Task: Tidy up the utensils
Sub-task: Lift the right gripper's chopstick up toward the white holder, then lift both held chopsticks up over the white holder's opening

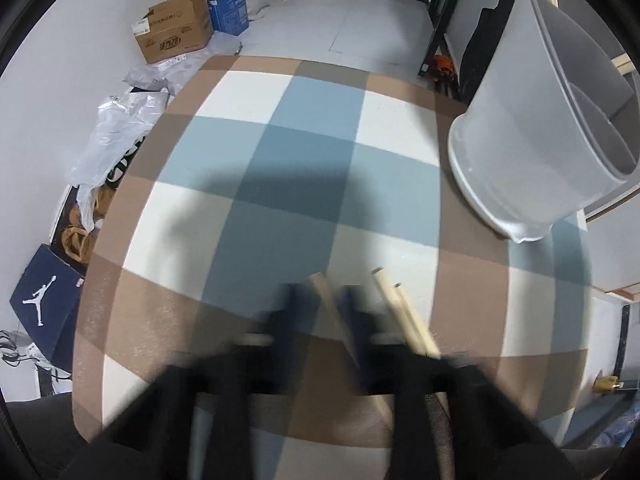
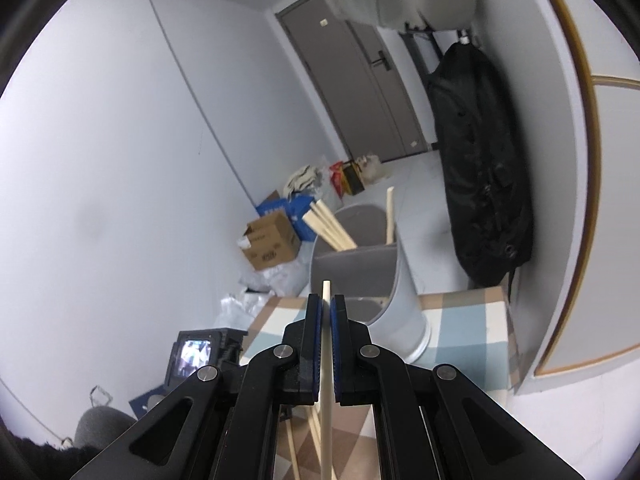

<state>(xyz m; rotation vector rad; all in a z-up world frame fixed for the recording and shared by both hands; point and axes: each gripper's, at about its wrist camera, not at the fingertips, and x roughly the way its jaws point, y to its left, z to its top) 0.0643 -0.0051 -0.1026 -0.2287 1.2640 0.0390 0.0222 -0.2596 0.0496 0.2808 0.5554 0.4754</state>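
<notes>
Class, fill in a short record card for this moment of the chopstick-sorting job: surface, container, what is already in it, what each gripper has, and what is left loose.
Surface: checked tablecloth in blue, white and brown
Container: grey utensil holder, upright, with an inner divider
In container: several chopsticks leaning out of its top
Right gripper: shut on one chopstick, raised and aimed toward the holder
Left gripper: blurred, jaws closed on one chopstick at the table
Loose: two chopsticks lying beside the left gripper
</notes>
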